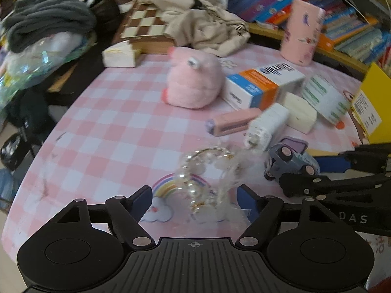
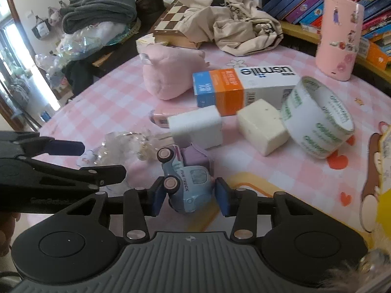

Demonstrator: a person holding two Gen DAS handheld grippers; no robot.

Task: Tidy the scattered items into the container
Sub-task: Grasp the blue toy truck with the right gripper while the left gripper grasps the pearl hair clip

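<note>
A pale blue toy truck (image 2: 189,190) lies on its side on the pink checked tablecloth (image 2: 102,102), wheels up. My right gripper (image 2: 190,197) is shut on it, one blue pad on each side of the cab. To its left, a clear beaded hair piece with pearls (image 1: 202,178) rests on a rainbow print. My left gripper (image 1: 195,197) straddles it with its jaws apart and the pads short of pressing it. The left wrist view shows the truck (image 1: 288,163) and the right gripper (image 1: 299,172) at the right. In the right wrist view the left gripper (image 2: 97,160) enters from the left.
Behind the truck lie a white charger (image 2: 198,129), a cream block (image 2: 261,127), a tape roll (image 2: 317,117), a usmile box (image 2: 244,85), a pink plush (image 2: 168,73) and a pink stick (image 1: 232,122). A yellow container (image 1: 374,102) stands at the right edge. A chessboard (image 1: 144,24) and a beige bag (image 1: 202,17) lie at the back.
</note>
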